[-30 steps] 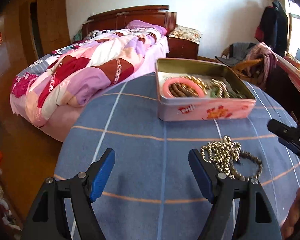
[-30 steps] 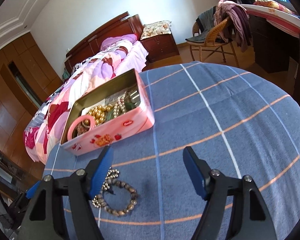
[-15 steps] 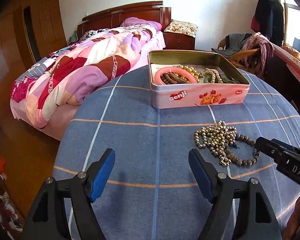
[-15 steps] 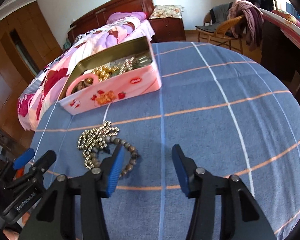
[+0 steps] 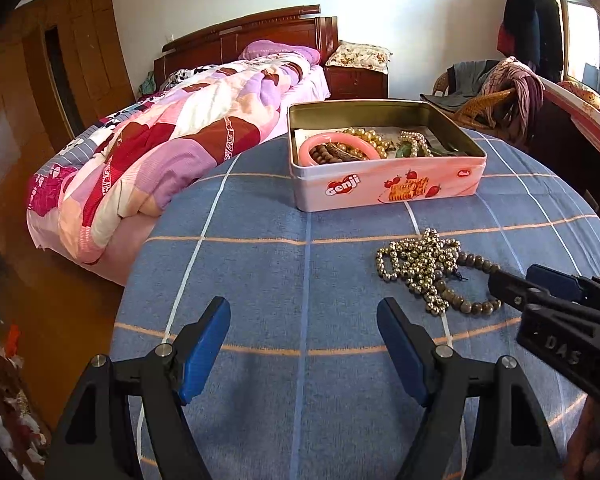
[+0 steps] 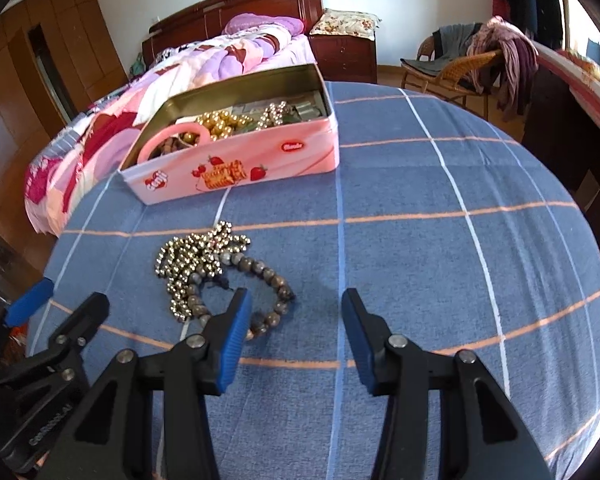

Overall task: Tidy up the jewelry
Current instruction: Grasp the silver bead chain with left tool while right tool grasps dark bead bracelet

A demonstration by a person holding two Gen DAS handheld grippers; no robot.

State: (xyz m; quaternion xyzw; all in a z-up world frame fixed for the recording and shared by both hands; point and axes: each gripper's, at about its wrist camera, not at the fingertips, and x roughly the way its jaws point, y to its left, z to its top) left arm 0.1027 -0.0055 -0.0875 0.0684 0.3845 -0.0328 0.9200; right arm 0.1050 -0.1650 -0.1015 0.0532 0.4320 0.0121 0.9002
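A: Left gripper [image 5: 304, 346] at lower left of its view, fingers wide apart, nothing between them, over bare tabletop [image 5: 260, 280]. Right gripper [image 6: 296, 334] lower centre of its own view: fingers have just been closing, part open now, nothing clamped. Its left finger [image 6: 236, 340] overlaps the near edge of the bracelet [image 6: 268, 280]; can't tell if it touches.

B: Where's the jewelry?

A: Small-bead necklace [image 5: 416, 260] heaped centre-right, tangled with the dark bracelet, both on the cloth in front of the pink tin [image 5: 384, 184]. Tin is open and already holds beads and a pink bangle [image 5: 336, 148].

B: Handling?

A: Looks light, limp, slippery. I'd pinch across the bead strand, not the heap; the two may lift together.

B: Surroundings?

A: Blue checked cloth, soft. Bed [image 5: 172, 140] upper left, wicker chair [image 5: 484, 100] upper right.
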